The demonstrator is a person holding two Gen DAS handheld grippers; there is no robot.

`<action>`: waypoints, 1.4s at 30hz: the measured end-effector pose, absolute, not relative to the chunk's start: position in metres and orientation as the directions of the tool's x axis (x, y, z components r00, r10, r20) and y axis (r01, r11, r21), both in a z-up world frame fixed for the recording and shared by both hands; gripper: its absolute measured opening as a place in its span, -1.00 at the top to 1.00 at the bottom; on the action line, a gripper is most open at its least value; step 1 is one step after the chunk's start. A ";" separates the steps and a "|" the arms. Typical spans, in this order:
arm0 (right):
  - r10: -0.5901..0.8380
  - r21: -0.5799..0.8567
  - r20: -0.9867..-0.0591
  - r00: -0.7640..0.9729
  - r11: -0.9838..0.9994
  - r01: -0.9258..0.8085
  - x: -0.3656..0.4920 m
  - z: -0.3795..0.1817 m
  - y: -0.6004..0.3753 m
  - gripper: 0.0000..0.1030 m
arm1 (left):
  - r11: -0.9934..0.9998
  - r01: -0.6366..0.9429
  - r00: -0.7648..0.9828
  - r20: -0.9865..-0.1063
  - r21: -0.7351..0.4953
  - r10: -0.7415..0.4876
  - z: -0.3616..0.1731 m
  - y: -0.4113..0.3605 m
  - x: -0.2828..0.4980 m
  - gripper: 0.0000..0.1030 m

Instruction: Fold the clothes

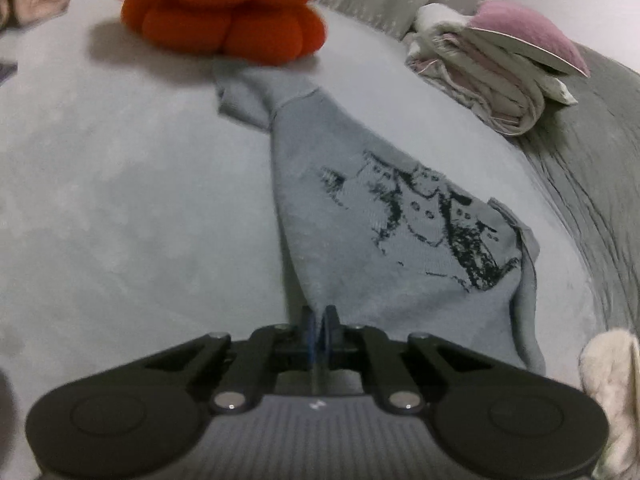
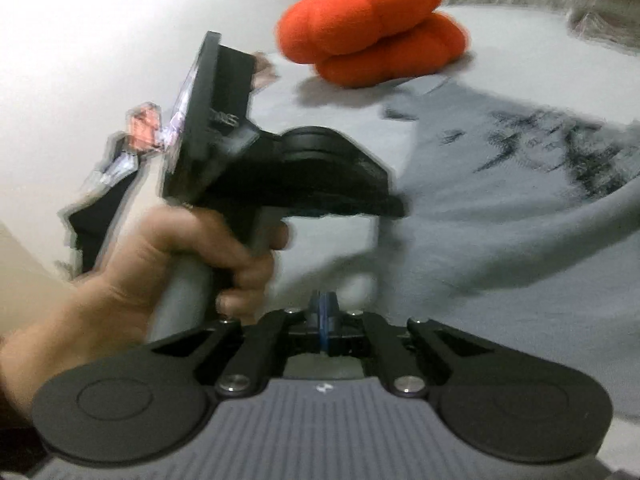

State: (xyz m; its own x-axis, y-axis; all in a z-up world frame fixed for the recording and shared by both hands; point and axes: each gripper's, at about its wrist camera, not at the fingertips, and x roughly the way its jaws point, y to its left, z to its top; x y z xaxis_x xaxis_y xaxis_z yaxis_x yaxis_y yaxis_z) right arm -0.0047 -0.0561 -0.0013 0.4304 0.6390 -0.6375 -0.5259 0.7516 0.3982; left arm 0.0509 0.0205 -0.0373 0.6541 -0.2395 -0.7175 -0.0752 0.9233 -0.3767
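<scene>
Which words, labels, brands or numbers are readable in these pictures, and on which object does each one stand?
None can be read for certain.
Left claw: embossed lettering on its black body, too blurred to read.
Grey T-shirt: a black drawing only, no words visible.
Each claw base: a small white mark, a logo and not legible text.

Motion blur smears the shirt's print (image 2: 560, 148) — and the top edge crops the orange cushion (image 1: 224, 4).

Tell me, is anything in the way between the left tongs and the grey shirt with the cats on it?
No, nothing visible is. The left tongs are shut right at the near edge of the grey shirt. The orange pumpkin cushion sits beyond the shirt's far end.
</scene>
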 end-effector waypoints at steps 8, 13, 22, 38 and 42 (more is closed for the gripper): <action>0.563 0.325 -0.643 0.519 0.814 -0.481 -0.004 -0.003 -0.066 0.74 | 0.944 0.022 0.670 -0.695 -0.331 -0.259 -0.030 0.006 0.049 0.92; 0.499 0.309 -0.667 0.553 0.861 -0.404 0.006 -0.009 -0.083 0.13 | 0.941 0.061 0.674 -0.682 -0.334 -0.286 -0.029 -0.008 0.053 0.92; 0.434 0.273 -0.701 0.566 0.896 -0.350 0.008 -0.020 -0.102 0.04 | 0.918 0.117 0.617 -0.696 -0.379 -0.367 -0.044 -0.038 0.066 0.90; 0.386 0.245 -0.705 0.595 0.920 -0.307 0.005 -0.017 -0.125 -0.05 | 0.776 0.258 0.423 -0.654 -0.576 -0.627 -0.055 -0.053 0.068 -0.21; 0.380 0.238 -0.706 0.598 0.922 -0.306 0.006 -0.017 -0.123 -0.07 | 0.742 0.225 0.412 -0.629 -0.631 -0.660 -0.052 -0.040 0.067 -0.23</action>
State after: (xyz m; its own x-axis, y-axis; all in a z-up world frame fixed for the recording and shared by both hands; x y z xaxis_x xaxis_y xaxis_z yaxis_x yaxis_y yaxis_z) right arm 0.0057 -0.1233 -0.0174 0.5977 0.3804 -0.7057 -0.3058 0.9219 0.2379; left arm 0.0675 -0.0399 -0.0521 0.4116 -0.6596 -0.6289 0.2250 0.7423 -0.6312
